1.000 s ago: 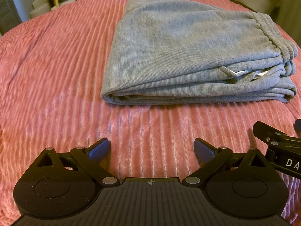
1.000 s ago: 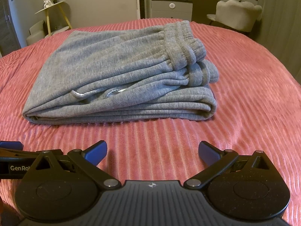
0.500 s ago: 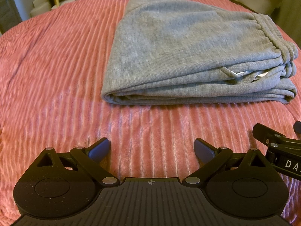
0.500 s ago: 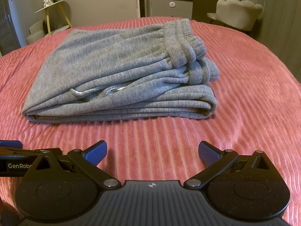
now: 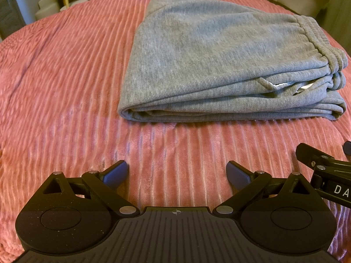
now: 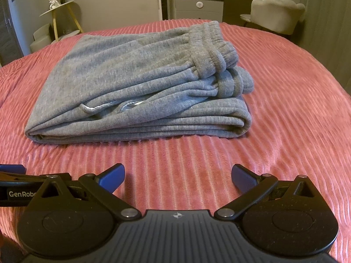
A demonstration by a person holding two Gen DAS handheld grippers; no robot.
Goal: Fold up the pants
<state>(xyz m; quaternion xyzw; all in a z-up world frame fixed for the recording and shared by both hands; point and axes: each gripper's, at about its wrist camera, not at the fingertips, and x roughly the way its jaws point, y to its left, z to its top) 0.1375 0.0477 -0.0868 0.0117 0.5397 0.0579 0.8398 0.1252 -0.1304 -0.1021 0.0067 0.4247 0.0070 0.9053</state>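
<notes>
Grey pants are seen lying folded into a flat, layered stack on the pink ribbed bedspread, at about 1 o'clock in the left wrist view and 12 o'clock in the right wrist view. The waistband is stacked at the 1 o'clock corner of the bundle, with a white drawstring end poking out between layers at the near edge. Folded edges are squared toward the grippers, which suggests the folding is judged finished or nearly so.

Left gripper: released, jaws spread wide, nothing between them, held above the bedspread and well apart from the pants. Right gripper: likewise released and empty, near the left one; each is glimpsed at the edge of the other's view. Both appear held back so the stack is left undisturbed.

Containers: none noted on the bed. A drawer unit stands at 12 o'clock in the background; contents cannot be told.
</notes>
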